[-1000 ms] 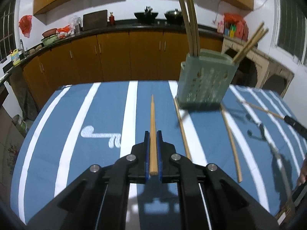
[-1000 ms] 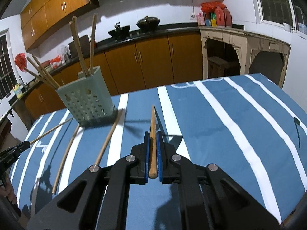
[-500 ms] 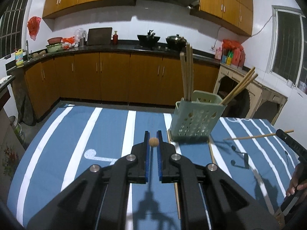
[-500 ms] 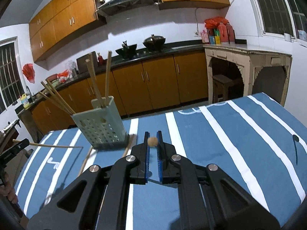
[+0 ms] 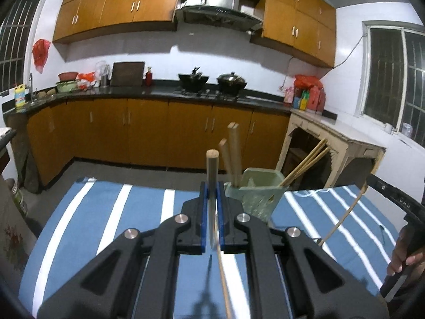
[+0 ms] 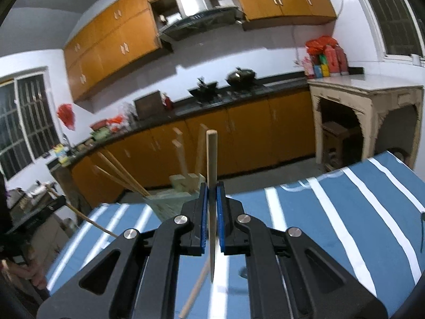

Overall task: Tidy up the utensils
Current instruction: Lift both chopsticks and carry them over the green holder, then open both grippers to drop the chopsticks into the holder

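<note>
Over a blue table [image 5: 106,212] striped in white, the left tool [image 5: 212,212] clamps one wooden chopstick [image 5: 212,175] between its blue pads, blunt end raised — the pale green utensil holder [image 5: 255,196] stands just beyond to its right, chopsticks already upright and leaning inside. The right tool [image 6: 212,212] likewise pinches its own chopstick [image 6: 211,164] upright, with the holder [image 6: 170,199] beyond to its left. Another loose chopstick [image 6: 196,287] lies on the table beneath the right tool — a dark kitchen counter [image 5: 159,90] runs behind.
</note>
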The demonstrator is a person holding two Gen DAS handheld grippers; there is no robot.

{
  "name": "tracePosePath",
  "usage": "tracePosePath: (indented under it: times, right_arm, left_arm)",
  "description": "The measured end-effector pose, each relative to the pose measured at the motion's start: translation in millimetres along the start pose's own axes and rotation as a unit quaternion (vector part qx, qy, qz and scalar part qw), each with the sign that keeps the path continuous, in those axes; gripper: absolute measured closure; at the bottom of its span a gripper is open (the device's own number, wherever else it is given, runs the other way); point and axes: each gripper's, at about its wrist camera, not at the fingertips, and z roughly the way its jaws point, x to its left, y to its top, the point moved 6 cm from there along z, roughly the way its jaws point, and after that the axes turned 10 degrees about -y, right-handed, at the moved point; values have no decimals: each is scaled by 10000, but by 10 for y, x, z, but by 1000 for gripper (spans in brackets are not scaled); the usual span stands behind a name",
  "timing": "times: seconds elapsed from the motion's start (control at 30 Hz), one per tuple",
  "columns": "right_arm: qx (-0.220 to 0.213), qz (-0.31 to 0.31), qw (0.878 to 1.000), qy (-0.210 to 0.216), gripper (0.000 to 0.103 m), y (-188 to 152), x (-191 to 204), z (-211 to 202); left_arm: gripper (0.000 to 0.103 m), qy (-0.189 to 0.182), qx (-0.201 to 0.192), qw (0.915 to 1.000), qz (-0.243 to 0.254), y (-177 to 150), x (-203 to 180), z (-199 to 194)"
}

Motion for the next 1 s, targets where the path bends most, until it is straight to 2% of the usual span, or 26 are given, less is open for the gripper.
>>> tracePosePath:
  times: [0.27, 0.33, 0.43, 0.73, 1.0]
  right_arm:
    - [-711, -129, 9963, 468, 95, 554, 434, -184]
    - [-921, -168, 9943, 504, 95, 685, 517, -214]
    - [-1248, -202, 9911, 422, 95, 873, 598, -168]
    - [-1461, 84, 9892, 4, 95, 1036, 577, 333]
    - [-1118, -137, 9934, -221, 96, 736, 576, 727]
  left_arm:
    - [95, -354, -349, 9986, 192, 458, -384, -20]
    - [95, -488, -451, 9976, 202, 588, -486, -31]
    - [95, -498, -621, 9964, 293, 761, -591, -17]
    - [95, -257, -673, 9969, 330, 1025, -611, 402]
    - [95, -123, -362, 9992, 123, 876, -430, 790]
